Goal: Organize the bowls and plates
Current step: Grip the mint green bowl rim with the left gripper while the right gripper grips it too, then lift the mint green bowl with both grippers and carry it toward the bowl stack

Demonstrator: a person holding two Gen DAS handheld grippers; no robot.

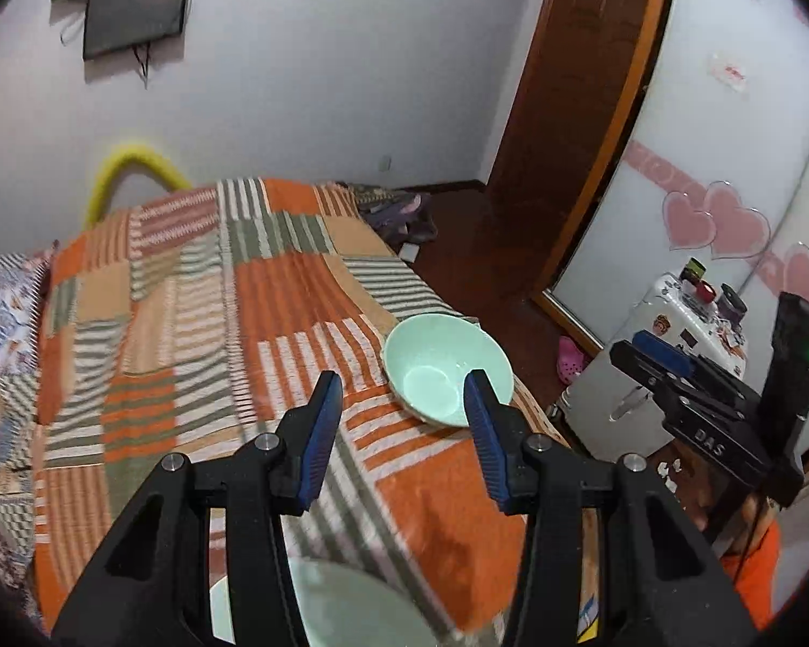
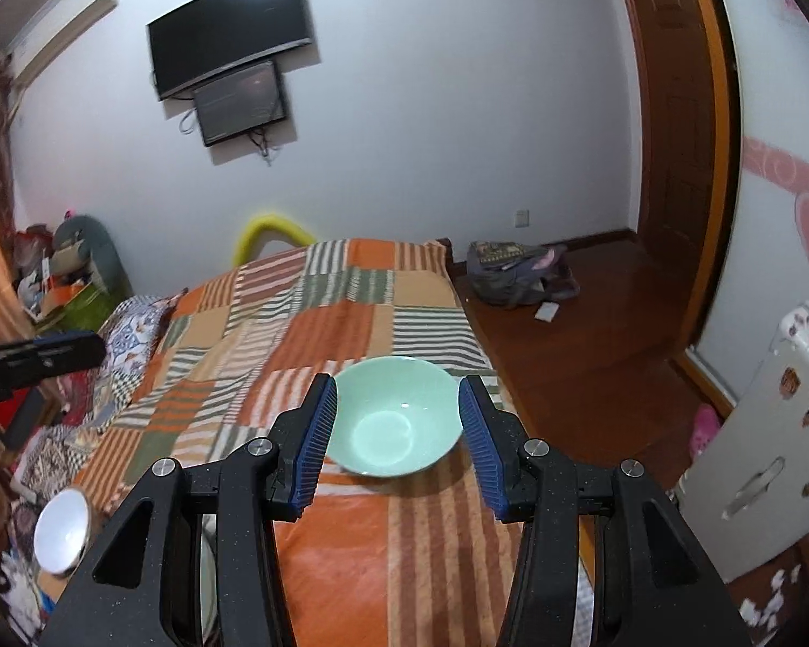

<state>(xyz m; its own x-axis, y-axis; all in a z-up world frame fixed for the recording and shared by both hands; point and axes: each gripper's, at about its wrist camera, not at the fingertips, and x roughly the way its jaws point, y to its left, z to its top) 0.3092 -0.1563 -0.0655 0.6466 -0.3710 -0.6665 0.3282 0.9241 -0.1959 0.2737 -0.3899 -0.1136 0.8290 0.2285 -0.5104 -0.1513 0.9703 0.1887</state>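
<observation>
On bed [image 2: 350, 323], green bowl [image 2: 393, 420] btwn open R gripper [image 2: 396, 428].

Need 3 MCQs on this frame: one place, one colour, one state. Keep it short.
1. Where does the green bowl sit?
A. on the floor
B. on the patchwork bedspread, near its right edge
C. on the small fridge

2. What colour are the pads of the right gripper?
A. blue
B. red
C. yellow

3. What state is the left gripper in?
A. shut on a bowl
B. shut on nothing
C. open, holding nothing

Answers:
1 B: the bowl rests on the striped cover, with the wooden floor just beyond.
2 A: both ribbed pads show blue on black fingers.
3 C: its fingers stand wide apart with only bedspread and the bowl's near rim seen between them.
</observation>
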